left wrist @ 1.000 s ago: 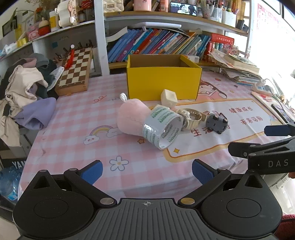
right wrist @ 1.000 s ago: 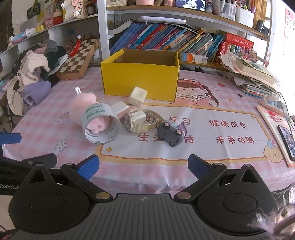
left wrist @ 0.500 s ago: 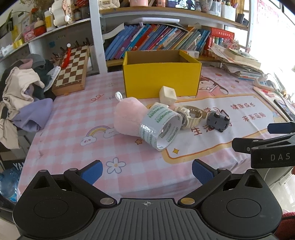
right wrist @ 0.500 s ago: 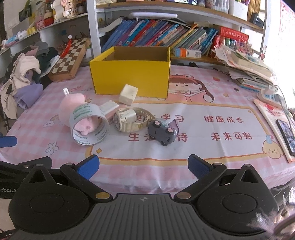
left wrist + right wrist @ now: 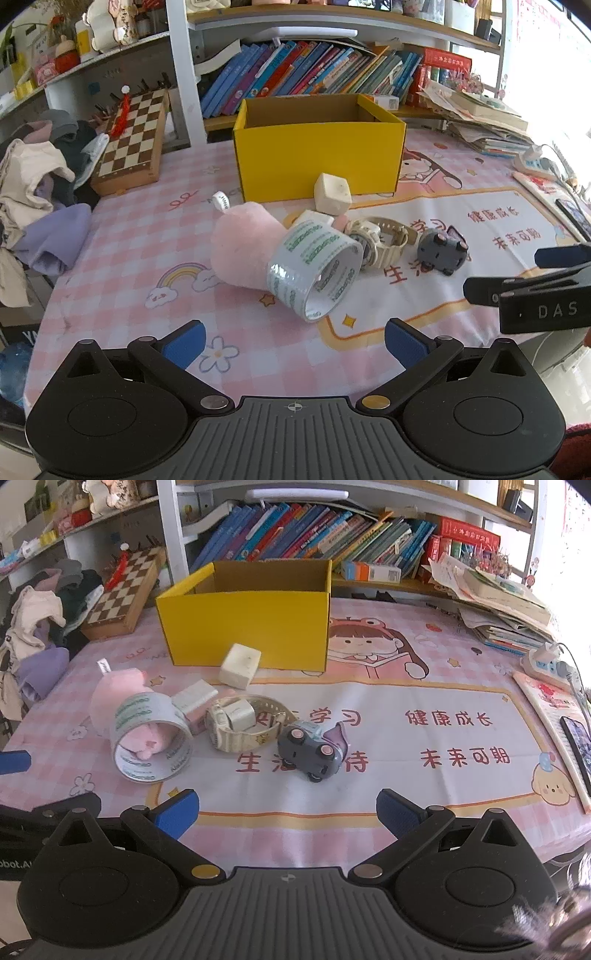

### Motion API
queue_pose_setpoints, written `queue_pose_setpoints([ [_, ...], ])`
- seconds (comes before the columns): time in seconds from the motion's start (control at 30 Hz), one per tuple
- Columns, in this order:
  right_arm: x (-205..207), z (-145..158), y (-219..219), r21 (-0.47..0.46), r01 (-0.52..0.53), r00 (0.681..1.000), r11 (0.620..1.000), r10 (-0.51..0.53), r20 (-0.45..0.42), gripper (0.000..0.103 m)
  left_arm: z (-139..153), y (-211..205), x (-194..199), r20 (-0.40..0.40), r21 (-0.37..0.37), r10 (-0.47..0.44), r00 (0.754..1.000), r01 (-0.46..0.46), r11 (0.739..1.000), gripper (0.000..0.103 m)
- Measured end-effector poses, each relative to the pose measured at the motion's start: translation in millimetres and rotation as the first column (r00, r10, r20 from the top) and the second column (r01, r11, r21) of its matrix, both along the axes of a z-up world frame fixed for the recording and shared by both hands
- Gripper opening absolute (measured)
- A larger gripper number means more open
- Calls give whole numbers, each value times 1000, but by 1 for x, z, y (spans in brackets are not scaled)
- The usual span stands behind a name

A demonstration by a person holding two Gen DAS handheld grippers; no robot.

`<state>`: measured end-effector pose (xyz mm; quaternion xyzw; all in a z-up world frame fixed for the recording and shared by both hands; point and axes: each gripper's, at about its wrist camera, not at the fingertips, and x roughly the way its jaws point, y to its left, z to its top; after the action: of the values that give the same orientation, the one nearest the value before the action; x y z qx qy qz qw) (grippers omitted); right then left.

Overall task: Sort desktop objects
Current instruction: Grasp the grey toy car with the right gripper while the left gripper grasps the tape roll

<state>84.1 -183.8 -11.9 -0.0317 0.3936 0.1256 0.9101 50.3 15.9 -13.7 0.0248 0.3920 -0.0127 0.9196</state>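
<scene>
An open yellow box [image 5: 317,162] [image 5: 247,627] stands at the back of the pink tablecloth. In front of it lie a cream cube [image 5: 332,194] [image 5: 240,666], a pink plush toy [image 5: 243,247] [image 5: 110,698] with a roll of clear tape [image 5: 314,273] [image 5: 151,742] over its end, a cream wristwatch [image 5: 380,242] [image 5: 240,720] and a grey toy car [image 5: 441,253] [image 5: 312,751]. My left gripper [image 5: 293,341] hovers open near the tape. My right gripper [image 5: 286,812] hovers open just short of the car. Neither holds anything.
A chessboard [image 5: 133,140] and a heap of clothes [image 5: 33,184] occupy the far left. Bookshelves [image 5: 314,535] line the back. Stacked papers [image 5: 506,605], a power strip [image 5: 546,664] and a phone [image 5: 578,742] sit at the right edge.
Both grippers have moved forward toward the objects, which now look larger and closer. Nothing on the table has shifted, and both grippers stay open.
</scene>
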Motion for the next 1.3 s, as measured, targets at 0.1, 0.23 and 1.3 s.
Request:
queue_pose_setpoints([
  [0.1, 10, -1, -2, 1, 2, 1000, 1000, -2, -10, 103, -2, -1, 9, -11, -12, 2, 1000, -2, 1000, 103],
  [0.23, 23, -3, -4, 0, -1, 1000, 1000, 1, -23, 103, -5, -1, 19, -19, -19, 17, 1000, -17, 1000, 103],
  [1.3, 99, -30, -13, 17, -71, 988, 997, 73, -136, 103, -27, -8, 73, -81, -22, 113, 990, -115, 993, 102],
])
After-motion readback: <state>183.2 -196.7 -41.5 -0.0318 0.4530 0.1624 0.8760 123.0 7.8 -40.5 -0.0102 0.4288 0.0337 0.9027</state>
